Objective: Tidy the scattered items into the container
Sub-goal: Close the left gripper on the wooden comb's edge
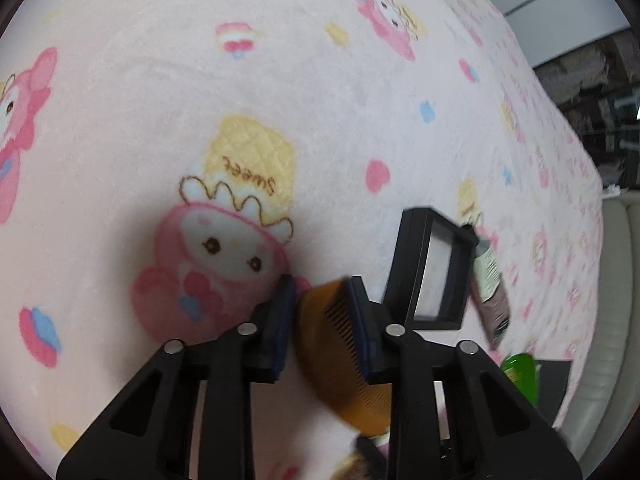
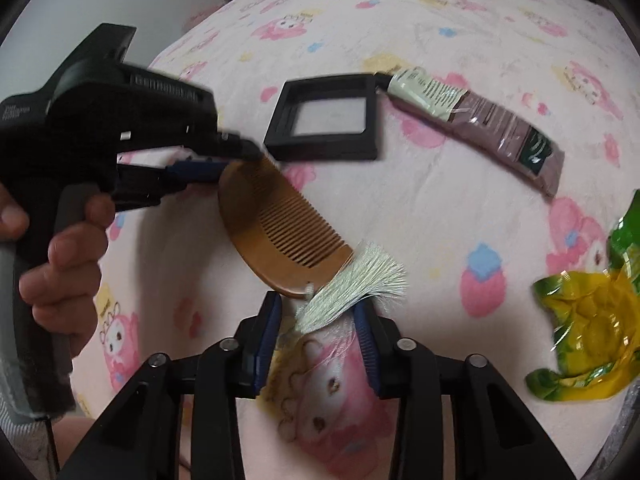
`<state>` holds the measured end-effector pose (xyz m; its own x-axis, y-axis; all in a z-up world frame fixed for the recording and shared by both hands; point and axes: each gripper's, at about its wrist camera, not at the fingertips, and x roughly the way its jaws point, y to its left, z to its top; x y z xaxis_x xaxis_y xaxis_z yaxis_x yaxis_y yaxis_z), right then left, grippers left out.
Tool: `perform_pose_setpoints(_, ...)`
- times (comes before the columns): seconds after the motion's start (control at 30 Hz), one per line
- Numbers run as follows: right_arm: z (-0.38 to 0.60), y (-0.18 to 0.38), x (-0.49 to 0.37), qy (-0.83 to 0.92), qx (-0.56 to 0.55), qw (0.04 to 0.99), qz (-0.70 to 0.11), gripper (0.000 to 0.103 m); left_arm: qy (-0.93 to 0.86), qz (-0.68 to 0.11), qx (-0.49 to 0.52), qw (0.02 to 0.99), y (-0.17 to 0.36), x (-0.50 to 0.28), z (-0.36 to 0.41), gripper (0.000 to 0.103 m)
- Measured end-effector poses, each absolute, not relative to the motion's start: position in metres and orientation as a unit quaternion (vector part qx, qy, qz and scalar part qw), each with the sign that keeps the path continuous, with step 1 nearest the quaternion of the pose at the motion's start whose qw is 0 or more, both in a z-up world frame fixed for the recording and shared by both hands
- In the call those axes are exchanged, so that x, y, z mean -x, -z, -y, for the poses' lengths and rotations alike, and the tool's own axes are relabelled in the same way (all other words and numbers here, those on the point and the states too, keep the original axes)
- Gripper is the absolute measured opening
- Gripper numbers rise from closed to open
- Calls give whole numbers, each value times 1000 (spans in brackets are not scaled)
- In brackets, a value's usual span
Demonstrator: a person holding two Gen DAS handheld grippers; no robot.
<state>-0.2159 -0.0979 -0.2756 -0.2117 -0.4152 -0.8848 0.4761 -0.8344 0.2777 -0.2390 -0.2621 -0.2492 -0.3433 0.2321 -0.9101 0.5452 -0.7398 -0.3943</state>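
A pink fleece blanket point(image 2: 440, 208) printed with cartoon characters is spread across the whole scene. On it, a black square box point(image 2: 324, 120) with a pale panel lies flat, and a long brown and pale green tube point(image 2: 476, 120) lies with its cap touching the box's corner. A crumpled green and yellow wrapper point(image 2: 588, 320) is seen well apart from them at the right edge.

A wooden comb point(image 2: 276, 228) is held lifted above the blanket, one end clenched in the left gripper point(image 2: 236, 160), which is gripped by a person's hand point(image 2: 60, 264). A pale tassel point(image 2: 352, 288) is attached to the comb's other end and hangs between the pads of the right gripper point(image 2: 318, 320), whose jaws stand apart and do not press on it.
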Motion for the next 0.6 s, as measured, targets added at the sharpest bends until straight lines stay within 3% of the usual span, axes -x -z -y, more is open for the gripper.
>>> perform_pose_setpoints(0.3, 80, 249, 218, 806, -543, 236, 9, 27, 745, -320, -582, 60, 222, 206, 230, 23)
perform_pose_setpoints(0.5, 80, 254, 234, 802, -536, 257, 59, 28, 768, -254, -584, 73, 216, 201, 223, 23)
perform_pose_setpoints(0.6, 77, 263, 250, 783, -550, 280, 79, 29, 760, -263, -592, 53, 221, 197, 220, 24)
